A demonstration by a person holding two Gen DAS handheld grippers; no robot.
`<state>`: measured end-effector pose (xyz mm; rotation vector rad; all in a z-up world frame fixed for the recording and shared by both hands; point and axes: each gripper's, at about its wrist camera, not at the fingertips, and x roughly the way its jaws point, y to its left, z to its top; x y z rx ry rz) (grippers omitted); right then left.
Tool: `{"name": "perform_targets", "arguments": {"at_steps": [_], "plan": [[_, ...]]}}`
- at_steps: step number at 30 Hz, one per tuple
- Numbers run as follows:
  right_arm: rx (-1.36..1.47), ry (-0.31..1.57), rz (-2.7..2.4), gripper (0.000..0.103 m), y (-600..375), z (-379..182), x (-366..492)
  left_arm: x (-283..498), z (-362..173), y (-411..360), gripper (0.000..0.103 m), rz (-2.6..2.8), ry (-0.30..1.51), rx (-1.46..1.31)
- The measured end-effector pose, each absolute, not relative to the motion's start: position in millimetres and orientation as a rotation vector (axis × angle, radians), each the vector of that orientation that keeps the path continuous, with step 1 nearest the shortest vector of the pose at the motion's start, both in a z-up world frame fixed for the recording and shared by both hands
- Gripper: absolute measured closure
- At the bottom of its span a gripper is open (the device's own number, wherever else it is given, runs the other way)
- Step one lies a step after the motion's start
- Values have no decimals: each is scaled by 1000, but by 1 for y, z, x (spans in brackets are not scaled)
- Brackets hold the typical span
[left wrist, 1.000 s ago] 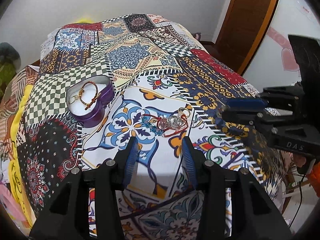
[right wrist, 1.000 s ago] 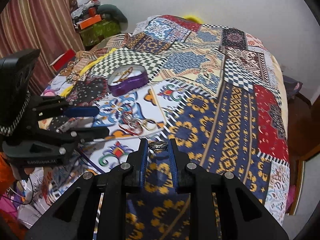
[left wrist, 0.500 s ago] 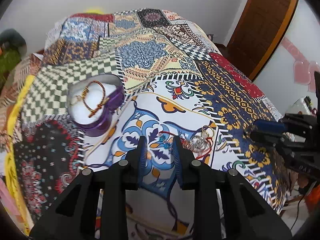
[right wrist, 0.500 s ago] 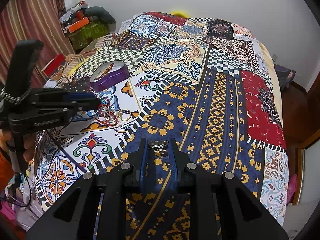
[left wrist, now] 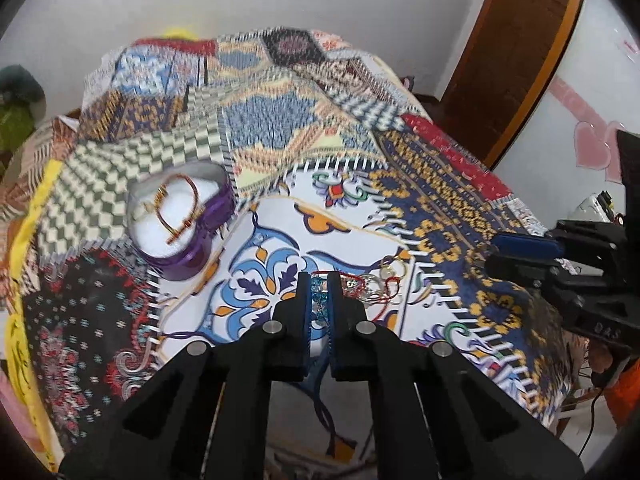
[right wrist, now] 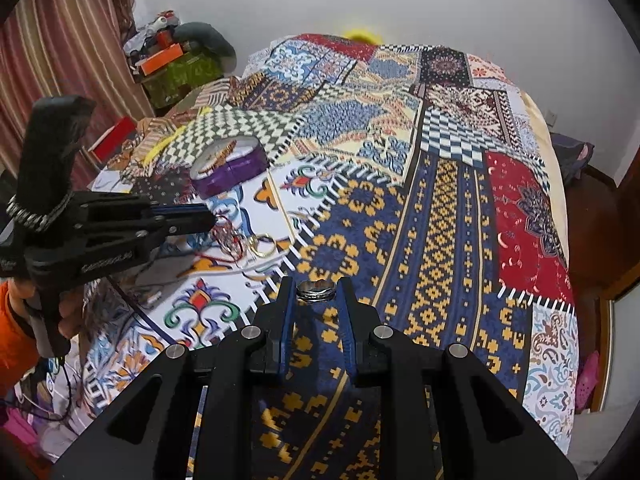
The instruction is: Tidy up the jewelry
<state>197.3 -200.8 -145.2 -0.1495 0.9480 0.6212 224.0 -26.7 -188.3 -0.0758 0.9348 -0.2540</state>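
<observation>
A purple heart-shaped box (left wrist: 180, 220) with a white lining holds a gold and red bracelet (left wrist: 178, 208); it also shows in the right wrist view (right wrist: 230, 166). A tangle of jewelry (left wrist: 372, 284) lies on the patchwork bedspread (left wrist: 280, 152), seen too in the right wrist view (right wrist: 240, 240). My left gripper (left wrist: 319, 280) is shut on a blue beaded piece (left wrist: 319, 296) at the tangle's left end. My right gripper (right wrist: 316, 284) is shut on a silver ring (right wrist: 316, 291) above the blue and gold patch.
The bed's near edge drops off below both grippers. A brown door (left wrist: 516, 44) stands at the right. Striped curtains (right wrist: 60, 60) and cluttered boxes (right wrist: 172, 60) are at the far left of the bed.
My left gripper has moved forward to the tangle and closed from wide open onto the blue beaded piece. My right gripper has pulled back with the ring still in it.
</observation>
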Motion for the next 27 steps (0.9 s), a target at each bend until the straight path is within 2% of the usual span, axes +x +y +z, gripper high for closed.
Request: {"name": "perform_targets", "arguments": {"at_steps": [14,27], "plan": [[-131,851,660,84,-178,-106,190,181,-123,-13,98,-238,779,-29],[-129,809,700,84,-152,-92,196,161,-97,9,98,-193,692,-19]]}}
